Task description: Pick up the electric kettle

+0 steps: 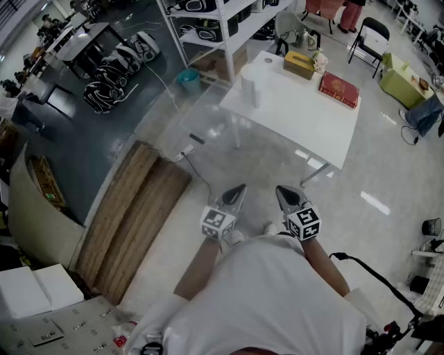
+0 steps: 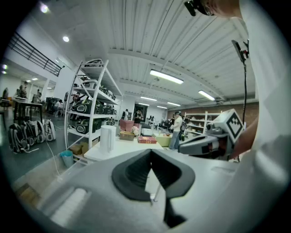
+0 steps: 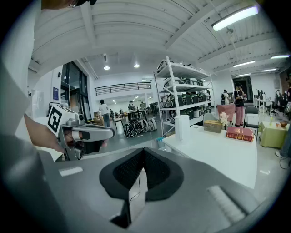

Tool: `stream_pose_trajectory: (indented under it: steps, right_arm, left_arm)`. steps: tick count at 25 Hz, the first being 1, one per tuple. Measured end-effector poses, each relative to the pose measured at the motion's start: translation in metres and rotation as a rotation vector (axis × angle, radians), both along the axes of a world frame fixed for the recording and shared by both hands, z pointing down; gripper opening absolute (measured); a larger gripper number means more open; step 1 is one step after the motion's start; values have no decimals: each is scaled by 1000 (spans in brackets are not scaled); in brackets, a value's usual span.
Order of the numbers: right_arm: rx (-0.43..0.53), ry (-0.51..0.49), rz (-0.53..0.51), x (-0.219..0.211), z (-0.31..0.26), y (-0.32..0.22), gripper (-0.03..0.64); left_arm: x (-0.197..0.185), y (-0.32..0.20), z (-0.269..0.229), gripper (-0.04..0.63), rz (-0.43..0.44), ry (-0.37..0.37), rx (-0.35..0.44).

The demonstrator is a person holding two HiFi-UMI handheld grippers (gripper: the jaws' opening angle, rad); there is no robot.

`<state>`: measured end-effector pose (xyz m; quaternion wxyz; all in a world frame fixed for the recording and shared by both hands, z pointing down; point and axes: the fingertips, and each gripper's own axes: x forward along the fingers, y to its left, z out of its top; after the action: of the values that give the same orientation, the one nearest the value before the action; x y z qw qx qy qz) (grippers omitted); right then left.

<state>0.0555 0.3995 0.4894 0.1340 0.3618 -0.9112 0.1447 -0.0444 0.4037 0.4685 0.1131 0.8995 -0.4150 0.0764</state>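
Note:
The electric kettle (image 1: 250, 90) is white and tall, upright at the far left corner of a white table (image 1: 305, 132). It also shows small in the left gripper view (image 2: 107, 139) and in the right gripper view (image 3: 182, 129). Both grippers are held close to the person's body, well short of the table and apart from the kettle. My left gripper (image 1: 238, 188) (image 2: 151, 152) has its jaws together with nothing between them. My right gripper (image 1: 283, 191) (image 3: 143, 150) is likewise shut and empty. They point side by side toward the table.
On the table lie a tan box (image 1: 299, 64) and a red book (image 1: 338, 89). A white shelf rack (image 1: 222, 21) and a teal bin (image 1: 188, 78) stand behind it. A cable with a plug (image 1: 187, 149) runs over the floor beside wooden boards (image 1: 132, 208).

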Motion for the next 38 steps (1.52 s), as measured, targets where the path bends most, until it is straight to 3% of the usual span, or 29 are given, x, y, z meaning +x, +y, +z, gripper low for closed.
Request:
stream_pose_trajectory:
  steps: [17, 38]
  right_arm:
    - [-11, -24, -1, -8, -3, 4, 5]
    - [16, -23, 59, -55, 4, 44, 5]
  left_arm:
    - [8, 8, 3, 2, 38, 13, -12]
    - [-36, 36, 14, 2, 101, 29, 0]
